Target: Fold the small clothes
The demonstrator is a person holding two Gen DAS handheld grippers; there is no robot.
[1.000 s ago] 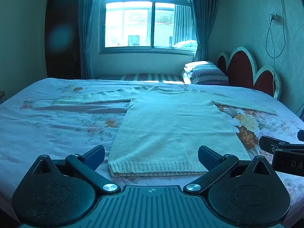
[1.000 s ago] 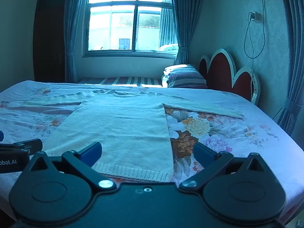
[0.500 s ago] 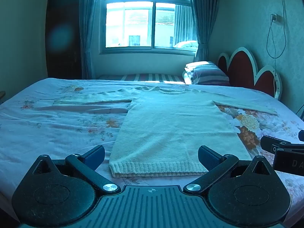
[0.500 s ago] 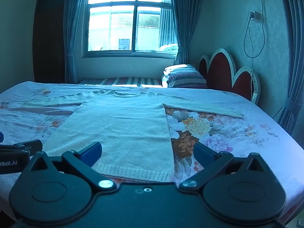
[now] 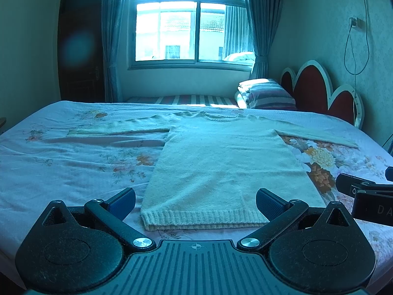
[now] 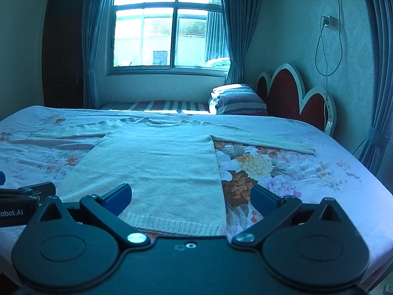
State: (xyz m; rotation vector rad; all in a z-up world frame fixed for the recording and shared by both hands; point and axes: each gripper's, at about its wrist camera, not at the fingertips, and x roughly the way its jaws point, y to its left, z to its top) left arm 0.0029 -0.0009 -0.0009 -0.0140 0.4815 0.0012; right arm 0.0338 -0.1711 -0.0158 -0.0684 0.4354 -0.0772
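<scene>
sweater (image 5: 221, 169) flat on bed (image 5: 61, 172), sleeves out; no fold made.
left hand-held gripper (image 5: 195, 202) and right hand-held gripper (image 6: 190, 198) were both spread apart, empty, hovering just short of the hem (image 5: 203, 218). judged best: pinch both hem corners evenly and lift together so the knit does not skew. partial lettering read "obot.ai" and "da" on the gripper bodies.

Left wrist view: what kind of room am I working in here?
Most likely a home bedroom: a bed with a floral sheet and scalloped headboard, folded striped bedding near a curtained window. A cream sweater lies flat on the bed.
</scene>
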